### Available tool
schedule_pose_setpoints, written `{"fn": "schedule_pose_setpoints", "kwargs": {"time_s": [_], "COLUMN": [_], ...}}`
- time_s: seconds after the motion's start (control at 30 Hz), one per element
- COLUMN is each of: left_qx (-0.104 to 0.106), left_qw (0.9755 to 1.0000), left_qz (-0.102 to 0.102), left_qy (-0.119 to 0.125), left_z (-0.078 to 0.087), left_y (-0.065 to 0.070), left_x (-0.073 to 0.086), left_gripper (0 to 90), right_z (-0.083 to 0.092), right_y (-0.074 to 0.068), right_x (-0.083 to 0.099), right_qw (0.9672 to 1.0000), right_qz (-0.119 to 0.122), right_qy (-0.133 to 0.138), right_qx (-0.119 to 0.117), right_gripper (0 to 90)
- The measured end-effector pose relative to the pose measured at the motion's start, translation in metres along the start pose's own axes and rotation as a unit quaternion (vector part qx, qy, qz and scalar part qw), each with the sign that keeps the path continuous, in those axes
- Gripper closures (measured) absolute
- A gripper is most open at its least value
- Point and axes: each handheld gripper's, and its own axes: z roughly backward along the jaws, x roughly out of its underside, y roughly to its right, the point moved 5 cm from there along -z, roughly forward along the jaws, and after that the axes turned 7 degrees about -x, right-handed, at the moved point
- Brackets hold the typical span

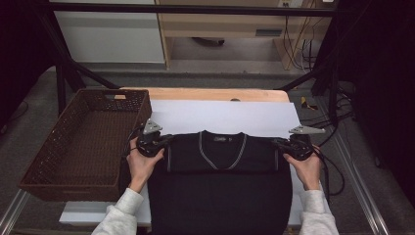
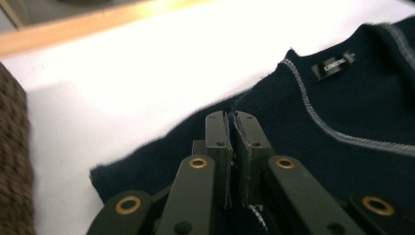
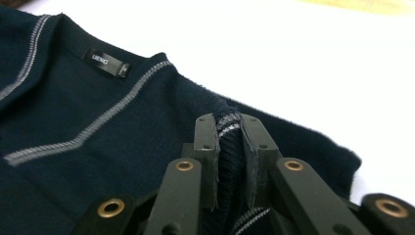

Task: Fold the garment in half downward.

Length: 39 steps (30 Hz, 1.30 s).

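A dark navy sweater (image 1: 220, 181) with a grey-trimmed V-neck lies on a white sheet (image 1: 225, 116), hanging over the near table edge. The left gripper (image 1: 166, 140) pinches a thin fold of the sweater's edge at its left shoulder, jaws pressed nearly together on the cloth. The right gripper (image 1: 277, 142) pinches a thicker ribbed fold at the right shoulder (a grey stripe shows between its jaws). The collar and label (image 2: 335, 64) sit between the two grippers. A brown wicker basket (image 1: 49, 161) stands just outside the left gripper.
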Motion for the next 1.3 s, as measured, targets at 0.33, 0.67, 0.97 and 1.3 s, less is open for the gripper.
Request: {"fn": "schedule_pose_setpoints", "kwargs": {"time_s": [0.33,0.67,0.97,1.3], "left_qx": [0.033,0.049,0.066,0.086], "left_qw": [0.9981,0.9952,0.9956,0.9957], "left_qz": [-0.01,-0.032,-0.038,-0.034], "left_qy": [0.052,0.078,0.055,0.006], "left_z": [0.057,0.095,0.108,0.117], "left_y": [0.006,0.016,0.031,0.045], "left_x": [-0.01,-0.006,0.022,0.07], "left_gripper": [85.4,85.4,85.3,85.1], "right_z": [0.044,0.077,0.085,0.085], "right_y": [-0.029,-0.057,-0.073,-0.08], "right_x": [-0.013,0.002,0.034,0.079], "right_qw": [0.9988,0.997,0.9972,0.9977], "right_qz": [0.022,0.033,0.028,0.001], "right_qy": [0.041,0.063,0.049,0.027], "right_qx": [-0.016,-0.031,-0.048,-0.062], "right_gripper": [79.6,79.6,79.5,79.5]}}
